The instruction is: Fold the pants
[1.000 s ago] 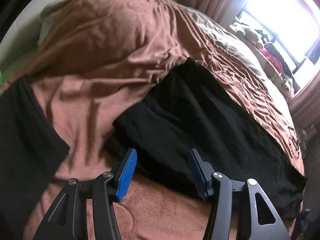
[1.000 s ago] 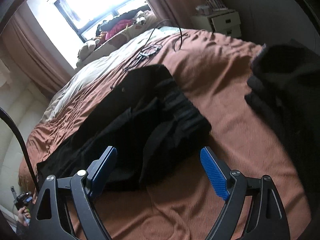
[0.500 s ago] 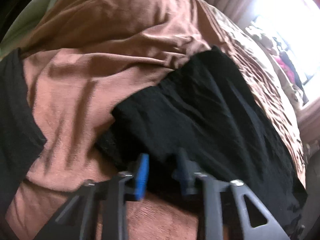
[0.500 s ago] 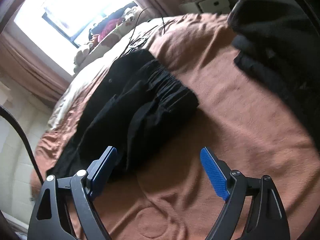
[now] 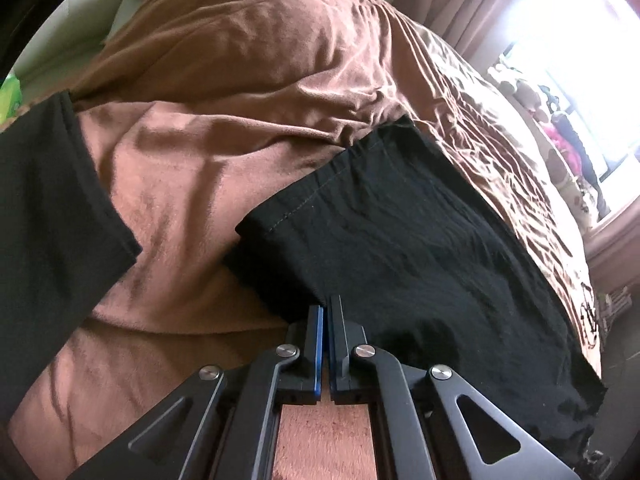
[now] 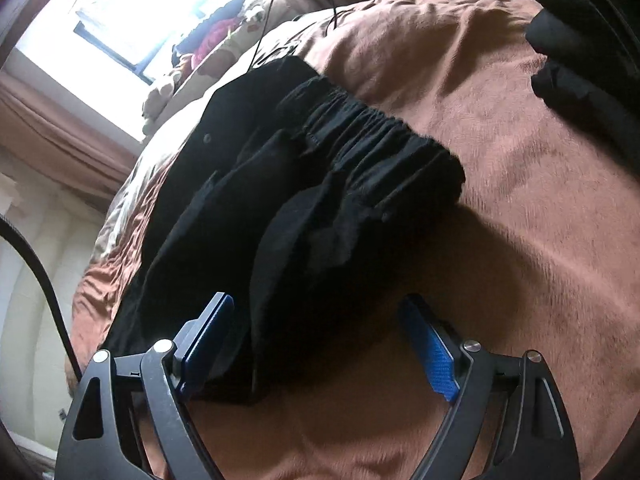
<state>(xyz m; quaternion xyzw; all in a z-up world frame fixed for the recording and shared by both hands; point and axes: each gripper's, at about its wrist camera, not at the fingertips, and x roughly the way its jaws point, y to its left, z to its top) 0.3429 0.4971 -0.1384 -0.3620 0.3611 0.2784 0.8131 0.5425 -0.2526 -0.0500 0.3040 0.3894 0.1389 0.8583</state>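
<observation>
Presently, on the left side, the left gripper (image 5: pixel 323 312) is angled steeply down toward the bed, its two blue-padded fingers (image 5: pixel 318 344) brought together until almost no gap shows between them. Their tips meet at the near edge of the black pants (image 5: pixel 400 248), close to the hemmed leg end. Black cloth lies right at the tips, but whether any of it is pinched between the pads cannot be told from the left wrist view. The pants lie lengthwise on the brown blanket (image 5: pixel 192 184), running from the hem beside the gripper away toward the window (image 5: pixel 572 80). A second dark garment (image 5: pixel 48 216) lies on the blanket well apart, to the left of the pants.

Moving right, the right gripper (image 6: pixel 316 344) points down at a shallower slant over the waist end of the same pants (image 6: pixel 304 200). Its jaws stand wide apart, and nothing is pressed by them. The left finger (image 6: pixel 206 340) overlaps the near edge of the folded cloth; the right finger (image 6: pixel 430 350) hangs over bare blanket (image 6: pixel 520 240) and the shadow beside the pants. The gathered elastic waistband (image 6: pixel 372 136) faces the right of that view. A pile of dark clothing (image 6: pixel 580 80) sits at the far right, apart from the pants. A thin black cable (image 6: pixel 280 4) loops over the far side of the bed.

No readable brand, label or lettering is visible on the pants or grippers; a dark printed pattern at the blanket's far edge is too small to read.
</observation>
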